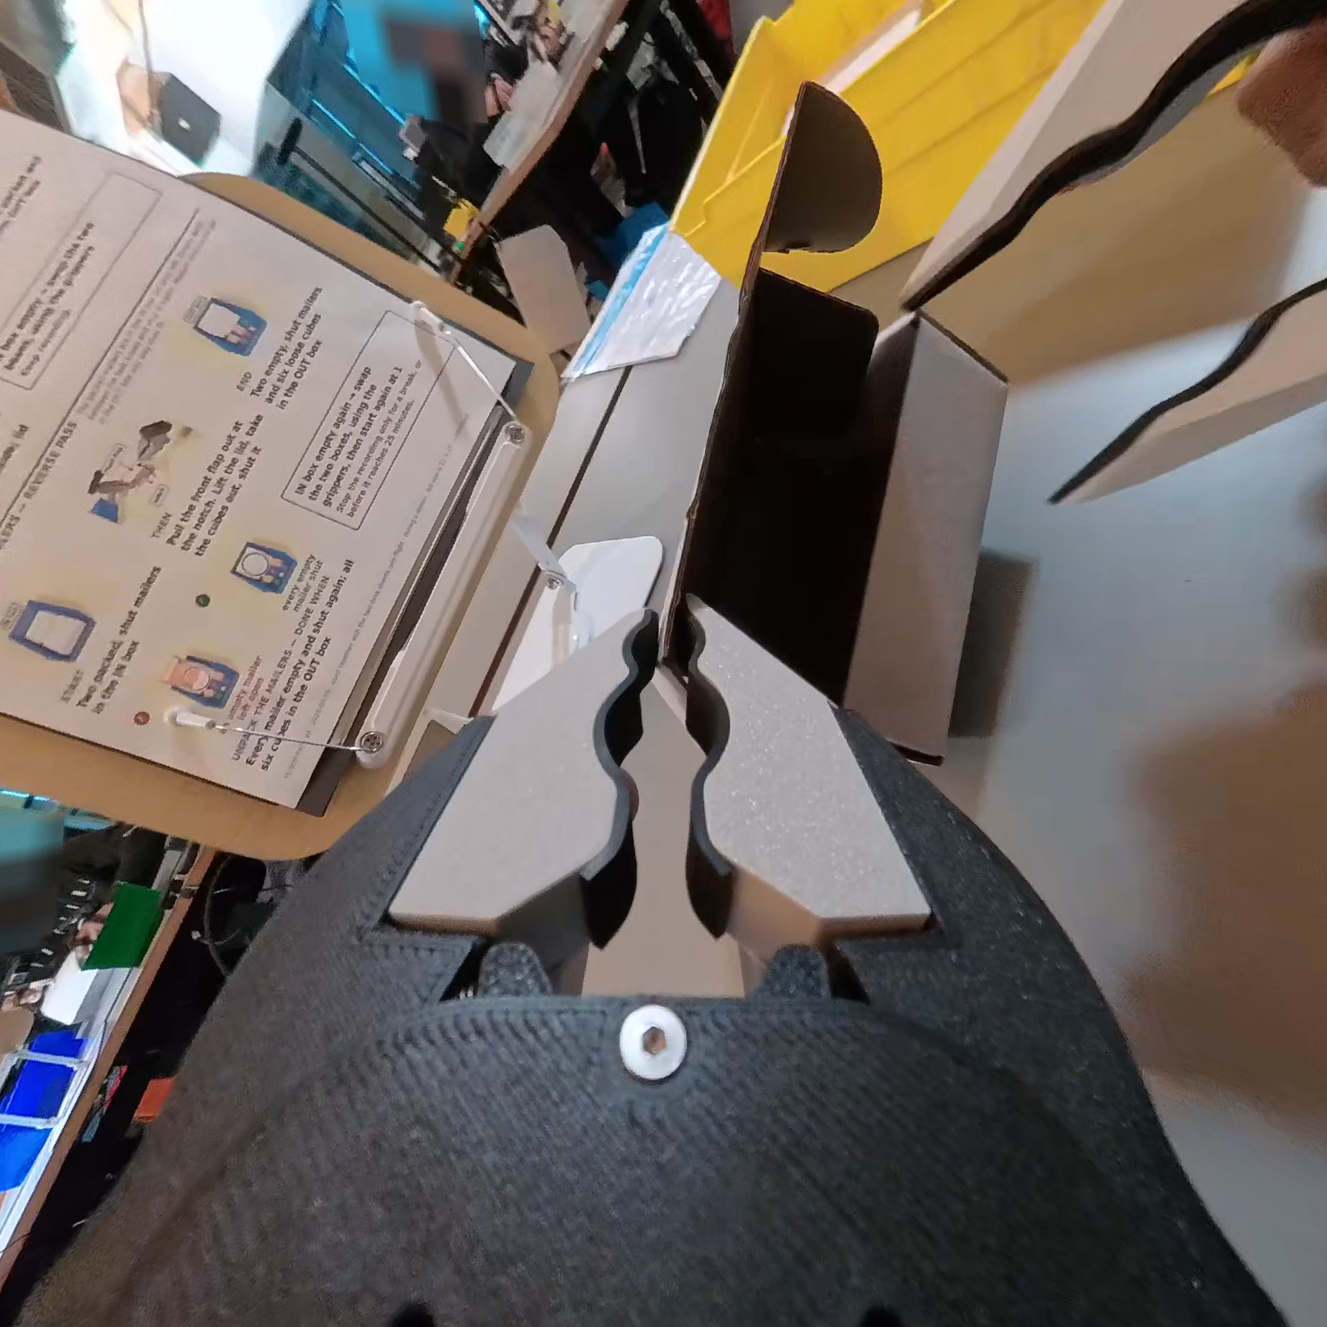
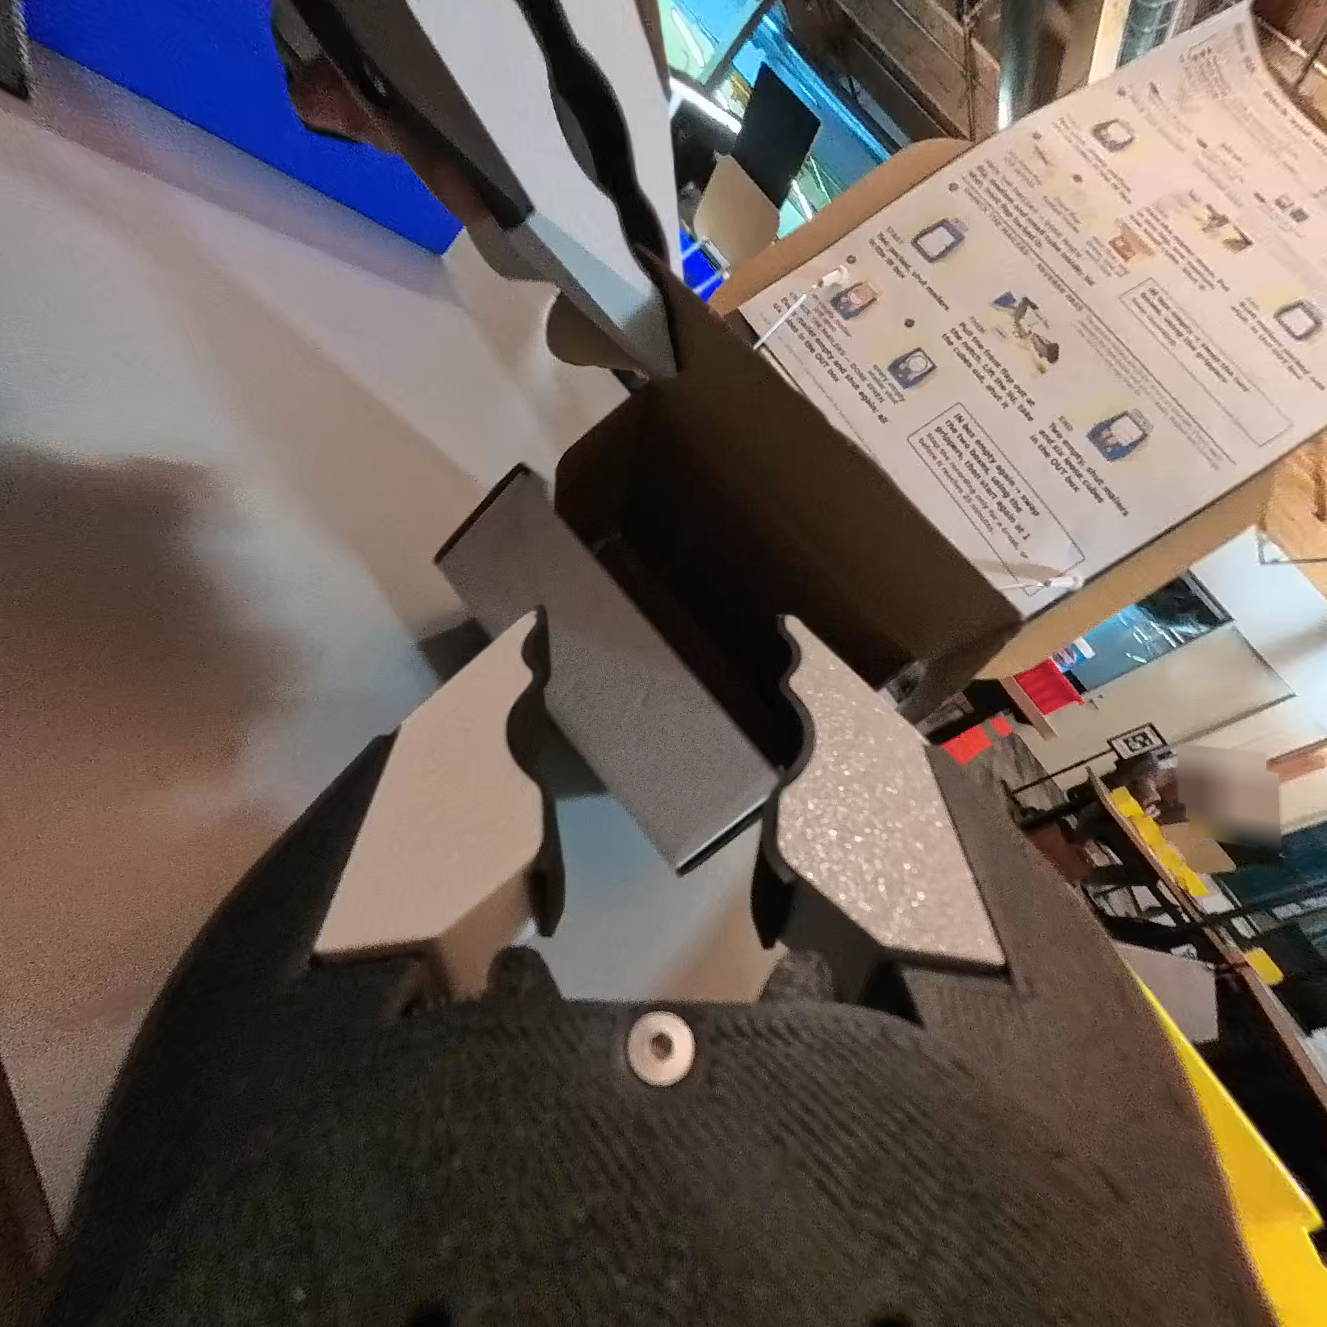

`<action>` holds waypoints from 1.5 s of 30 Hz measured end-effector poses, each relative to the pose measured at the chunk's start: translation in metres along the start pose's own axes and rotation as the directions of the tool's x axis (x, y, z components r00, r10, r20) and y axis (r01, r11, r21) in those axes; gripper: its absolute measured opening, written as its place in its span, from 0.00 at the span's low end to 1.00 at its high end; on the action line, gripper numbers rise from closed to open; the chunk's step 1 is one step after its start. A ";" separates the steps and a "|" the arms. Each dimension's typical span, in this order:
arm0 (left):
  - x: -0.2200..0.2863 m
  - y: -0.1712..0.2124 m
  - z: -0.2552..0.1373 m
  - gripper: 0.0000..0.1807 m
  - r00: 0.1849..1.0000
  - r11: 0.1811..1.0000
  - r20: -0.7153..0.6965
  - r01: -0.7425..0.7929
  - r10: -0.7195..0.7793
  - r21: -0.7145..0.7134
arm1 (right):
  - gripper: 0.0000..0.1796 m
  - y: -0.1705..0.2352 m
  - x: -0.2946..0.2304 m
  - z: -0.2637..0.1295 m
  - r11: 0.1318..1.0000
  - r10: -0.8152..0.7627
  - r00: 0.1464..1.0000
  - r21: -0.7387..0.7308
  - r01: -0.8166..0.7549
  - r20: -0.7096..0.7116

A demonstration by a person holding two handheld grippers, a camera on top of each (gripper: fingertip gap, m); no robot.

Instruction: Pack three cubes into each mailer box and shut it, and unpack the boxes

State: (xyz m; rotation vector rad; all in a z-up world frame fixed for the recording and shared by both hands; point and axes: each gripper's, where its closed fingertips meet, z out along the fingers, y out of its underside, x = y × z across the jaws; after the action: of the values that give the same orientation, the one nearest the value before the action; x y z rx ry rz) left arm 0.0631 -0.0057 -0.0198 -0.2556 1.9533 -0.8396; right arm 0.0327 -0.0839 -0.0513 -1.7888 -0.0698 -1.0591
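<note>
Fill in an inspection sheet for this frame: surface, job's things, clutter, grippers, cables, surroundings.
Surface: pale table, shadowed in places.
Job's things: one grey mailer box, open, with a dark interior; no cubes seen; yellow bin and blue bin at the table's far edges.
Clutter: instruction sheet on a cardboard stand; silvery packet.
Grippers: left gripper shut on the edge of the box's upright panel; right gripper open, straddling a grey flap.
Cables: nothing seen.
Surroundings: crowded workshop shelving, mostly blurred.
</note>
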 end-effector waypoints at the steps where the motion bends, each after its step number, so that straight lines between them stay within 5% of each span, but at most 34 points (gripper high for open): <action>1: 0.002 -0.004 -0.001 0.01 1.000 1.000 -0.013 -0.005 0.005 -0.011 | 0.34 0.002 0.001 0.001 1.000 0.008 1.000 -0.014 -0.008 -0.011; 5: 0.004 -0.018 -0.005 0.01 1.000 0.999 -0.028 0.006 -0.008 -0.048 | 0.30 0.027 -0.004 0.008 0.986 0.104 0.994 -0.131 -0.099 0.033; 11: -0.007 -0.022 -0.015 0.02 0.984 0.981 -0.042 0.170 -0.174 -0.093 | 0.06 0.044 -0.035 0.009 0.965 0.145 0.971 -0.243 -0.096 0.192; 19: -0.033 -0.022 -0.035 0.03 0.943 0.940 -0.028 0.327 -0.331 -0.100 | 0.03 0.019 -0.072 0.001 0.990 0.031 0.932 -0.137 0.020 0.362; 26: -0.049 -0.003 -0.040 0.04 0.915 0.904 0.026 0.401 -0.402 -0.151 | 0.01 -0.008 -0.098 -0.020 0.996 0.090 0.823 -0.052 -0.073 0.562; 39: -0.044 0.129 0.003 0.15 0.788 0.720 0.193 0.614 -0.585 -0.322 | 0.01 -0.022 -0.115 -0.035 0.998 0.042 0.754 0.009 -0.064 0.655; 45: -0.033 0.166 0.010 0.18 0.800 0.686 0.246 0.597 -0.548 -0.416 | 0.02 -0.026 -0.112 -0.034 0.996 0.055 0.760 0.023 -0.092 0.647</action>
State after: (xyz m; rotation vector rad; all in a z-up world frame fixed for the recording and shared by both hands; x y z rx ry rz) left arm 0.1157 0.1293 -0.1084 -1.2463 1.9730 -0.6855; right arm -0.0702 -0.0528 -0.1049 -2.0160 -0.4441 -0.3289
